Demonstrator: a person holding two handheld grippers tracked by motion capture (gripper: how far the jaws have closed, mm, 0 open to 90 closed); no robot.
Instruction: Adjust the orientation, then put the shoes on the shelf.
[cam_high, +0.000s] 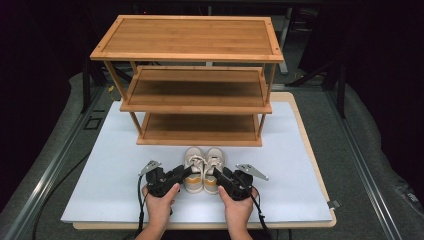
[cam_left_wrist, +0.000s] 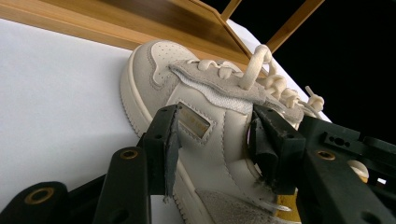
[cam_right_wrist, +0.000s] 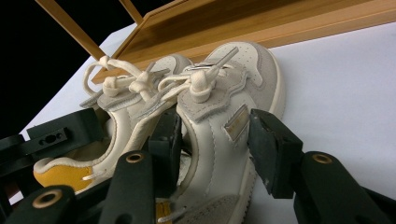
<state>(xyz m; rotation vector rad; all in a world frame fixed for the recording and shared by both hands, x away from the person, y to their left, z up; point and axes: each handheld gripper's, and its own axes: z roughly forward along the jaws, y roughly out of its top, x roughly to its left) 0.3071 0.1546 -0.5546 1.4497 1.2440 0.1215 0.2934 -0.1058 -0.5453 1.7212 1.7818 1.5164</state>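
Straddling each cream sneaker (cam_high: 204, 170), left tool (cam_high: 183, 173) and right tool (cam_high: 218, 174) spread, side tag (cam_left_wrist: 194, 122) lettering unreadable

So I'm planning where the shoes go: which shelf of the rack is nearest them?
The bottom shelf: its front edge lies just beyond the shoes' toes; the others sit higher.

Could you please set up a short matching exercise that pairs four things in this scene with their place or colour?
Things:
1. left shoe
2. right shoe
3. wooden rack
4. shoe lining

Places or colours:
A. mustard yellow
B. between the right gripper's jaws
C. behind the shoes, three empty shelves
D. between the left gripper's jaws

Pairs: 1-D, 2-B, 3-C, 4-A
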